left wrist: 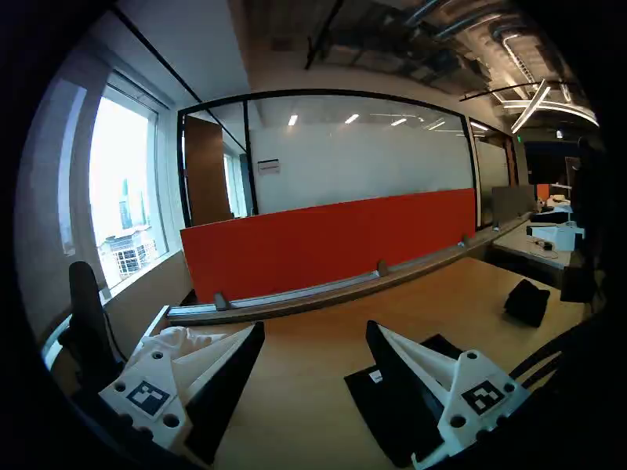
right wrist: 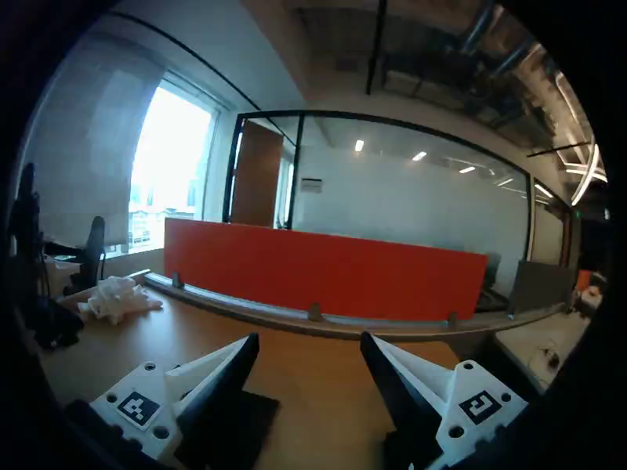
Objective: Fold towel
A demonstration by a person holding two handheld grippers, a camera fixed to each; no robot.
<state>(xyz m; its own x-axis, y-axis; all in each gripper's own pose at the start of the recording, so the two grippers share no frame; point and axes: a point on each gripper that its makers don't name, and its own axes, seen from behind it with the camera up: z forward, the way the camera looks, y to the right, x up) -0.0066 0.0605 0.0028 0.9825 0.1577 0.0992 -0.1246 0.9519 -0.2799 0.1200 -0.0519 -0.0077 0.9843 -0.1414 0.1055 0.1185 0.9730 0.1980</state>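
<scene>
A white towel [right wrist: 117, 299] lies crumpled in a loose heap on a wooden desk [right wrist: 313, 376]. It sits near the desk's far left corner, just in front of the metal rail [right wrist: 235, 304] that runs along the back edge. In the left gripper view the white towel [left wrist: 182, 338] is partly hidden behind one finger, close to the left edge of the desk [left wrist: 313, 376].

The left gripper [left wrist: 313, 325] is held over the desk with its two white fingers spread wide apart and nothing between them. The right gripper [right wrist: 308, 337] is held the same way, its fingers wide apart and holding nothing. Neither gripper touches the towel.

A flat black mat [left wrist: 368, 392] lies on the desk under one finger in the left gripper view. In the right gripper view a black mat [right wrist: 251, 411] shows beneath one finger. A small black bundle [left wrist: 527, 301] rests near the right edge of the desk, well apart from the towel; what it is cannot be told.

A long red divider panel [left wrist: 329, 239] stands upright along the back edge of the desk, above the rail. Behind it is a glass wall [left wrist: 360, 157]. A bright window [left wrist: 125, 196] is off to the left, with a black chair [left wrist: 85, 309] below it, beside the desk's left edge.
</scene>
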